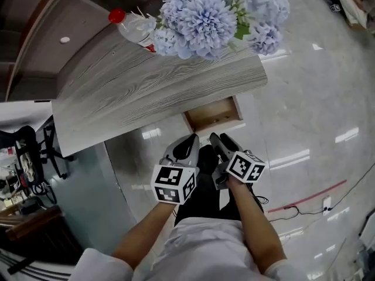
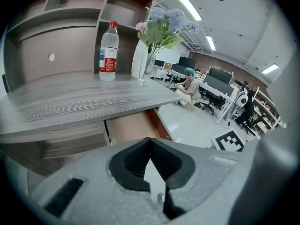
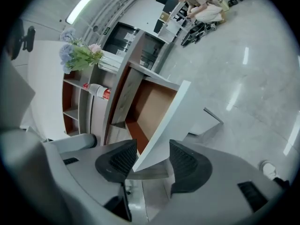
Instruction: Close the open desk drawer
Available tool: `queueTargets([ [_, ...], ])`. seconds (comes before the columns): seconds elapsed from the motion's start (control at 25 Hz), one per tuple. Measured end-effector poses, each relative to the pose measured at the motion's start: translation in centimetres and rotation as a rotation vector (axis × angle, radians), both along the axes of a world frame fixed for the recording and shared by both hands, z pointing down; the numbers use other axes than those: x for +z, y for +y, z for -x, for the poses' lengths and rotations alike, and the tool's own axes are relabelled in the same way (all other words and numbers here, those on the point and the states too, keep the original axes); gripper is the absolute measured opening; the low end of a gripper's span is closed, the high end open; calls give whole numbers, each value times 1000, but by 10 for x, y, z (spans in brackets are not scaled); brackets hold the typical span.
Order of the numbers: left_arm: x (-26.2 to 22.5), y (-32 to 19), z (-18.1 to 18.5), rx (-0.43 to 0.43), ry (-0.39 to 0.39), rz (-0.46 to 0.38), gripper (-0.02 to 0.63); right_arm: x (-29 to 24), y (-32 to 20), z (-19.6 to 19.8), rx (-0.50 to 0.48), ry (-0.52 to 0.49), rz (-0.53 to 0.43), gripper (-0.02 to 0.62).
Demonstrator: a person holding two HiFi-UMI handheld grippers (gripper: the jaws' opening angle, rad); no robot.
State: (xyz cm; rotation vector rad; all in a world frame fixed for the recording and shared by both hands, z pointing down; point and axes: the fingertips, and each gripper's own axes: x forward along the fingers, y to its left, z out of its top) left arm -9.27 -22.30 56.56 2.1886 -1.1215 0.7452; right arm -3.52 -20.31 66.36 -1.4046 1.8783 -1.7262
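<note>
Spanning the far side, a gray wood-grain desk (image 1: pixel 146 92) has its drawer (image 1: pixel 214 115) pulled open beneath the near right edge, showing a bare brown inside. On top stand blue flowers (image 1: pixel 205 16) and, to their left, a red-capped bottle (image 1: pixel 133 27). Just near the drawer, the left gripper (image 1: pixel 191 138) has its jaws pressed together on nothing, while the right gripper (image 1: pixel 219 138) has its jaws spread, the drawer's pale front lining up with their gap.
</note>
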Motion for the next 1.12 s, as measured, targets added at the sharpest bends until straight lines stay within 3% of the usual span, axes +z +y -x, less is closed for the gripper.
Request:
queueTargets([
  [0.44,4,1,8,6,-13,7,3,19,-10,8,103,-80,72,187],
  [0.72,-2,-1,7,-3,-2,-9,3,15,-9,5,150,-144,121,133],
  [1.12,-19,-5,12,-41,8,-43,3,-19,-17,7,169,-210,70,143],
])
